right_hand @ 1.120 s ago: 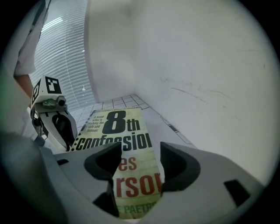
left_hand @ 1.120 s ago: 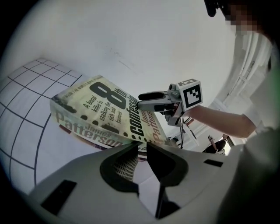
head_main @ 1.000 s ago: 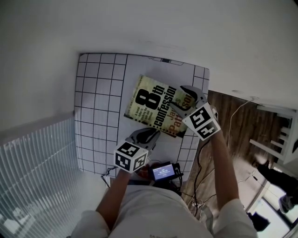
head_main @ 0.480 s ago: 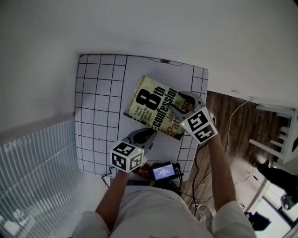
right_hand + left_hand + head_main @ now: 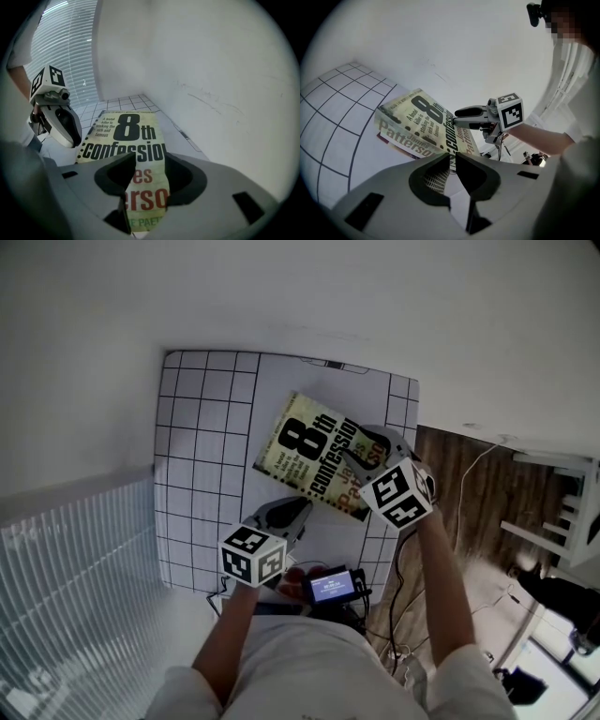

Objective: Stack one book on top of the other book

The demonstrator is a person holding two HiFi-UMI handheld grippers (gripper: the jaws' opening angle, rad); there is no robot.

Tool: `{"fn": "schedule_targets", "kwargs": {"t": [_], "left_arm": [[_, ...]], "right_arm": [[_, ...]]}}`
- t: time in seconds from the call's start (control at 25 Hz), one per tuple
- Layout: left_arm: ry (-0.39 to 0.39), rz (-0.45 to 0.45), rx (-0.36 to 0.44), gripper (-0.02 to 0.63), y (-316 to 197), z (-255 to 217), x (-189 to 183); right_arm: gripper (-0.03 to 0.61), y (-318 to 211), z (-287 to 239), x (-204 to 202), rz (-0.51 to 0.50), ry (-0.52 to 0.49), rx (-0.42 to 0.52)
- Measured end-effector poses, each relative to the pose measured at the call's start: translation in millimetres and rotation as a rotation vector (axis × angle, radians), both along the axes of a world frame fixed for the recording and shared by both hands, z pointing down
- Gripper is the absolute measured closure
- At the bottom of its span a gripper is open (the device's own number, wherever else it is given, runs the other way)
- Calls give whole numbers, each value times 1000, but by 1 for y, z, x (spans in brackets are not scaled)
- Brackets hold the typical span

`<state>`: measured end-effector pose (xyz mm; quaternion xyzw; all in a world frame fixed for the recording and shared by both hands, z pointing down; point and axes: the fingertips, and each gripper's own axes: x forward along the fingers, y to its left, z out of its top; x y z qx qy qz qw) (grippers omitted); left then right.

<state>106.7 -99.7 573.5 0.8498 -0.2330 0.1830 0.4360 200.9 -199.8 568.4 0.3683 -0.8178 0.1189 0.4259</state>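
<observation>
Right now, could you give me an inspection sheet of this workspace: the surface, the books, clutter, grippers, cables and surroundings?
Surface: a white grid mat on a white tabletop.
Job's things: the 8th confession book lies flat on the mat. A second book shows its edge beneath it, so the stack looks made.
Clutter: a small device with a lit screen at the near table edge.
Grippers: the left gripper has its jaws nearly together with nothing between them, just short of the top book. The right gripper has its jaws apart over the cover.
Cables: dark cables hang beside the device.
Surroundings: a white wall, window blinds on the left and wooden floor on the right.
</observation>
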Motion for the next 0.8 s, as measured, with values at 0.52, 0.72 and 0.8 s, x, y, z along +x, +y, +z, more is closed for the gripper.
{"fn": "schedule_targets", "kwargs": {"t": [0.52, 0.72, 0.8], "left_arm": [[-64, -35, 188, 587, -9, -22, -49], [-57, -13, 256, 591, -11, -38, -60], [-59, -17, 297, 594, -12, -48, -66]], "right_arm": [[571, 25, -48, -3, 189, -9, 264], [571, 60, -56, -24, 212, -20, 278], [571, 71, -59, -28, 244, -5, 287]]}}
